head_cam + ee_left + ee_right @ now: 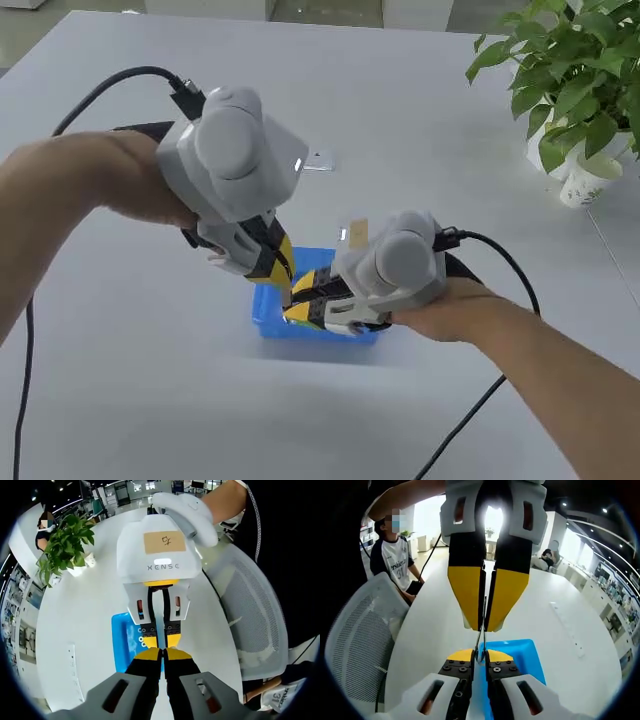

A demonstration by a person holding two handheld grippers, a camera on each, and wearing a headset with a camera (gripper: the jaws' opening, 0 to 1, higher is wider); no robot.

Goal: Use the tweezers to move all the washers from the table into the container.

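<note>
Container [268,322], blue, sits on the table [430,130] in the head view under my left gripper [285,272] and right gripper [303,307], tip to tip. Left gripper view: my jaws press together. Right gripper view: both pairs of jaws pinch the tweezers [480,630] over it.

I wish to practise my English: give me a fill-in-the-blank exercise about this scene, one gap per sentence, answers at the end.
The container on the white table is ___.
The thin tweezers sit between the ___ fingers of the left gripper.
The right gripper meets the left gripper tip to tip above the ___.
In the head view, the potted plant stands to the ___ of both grippers.
Answers: blue; yellow; container; right.
</note>
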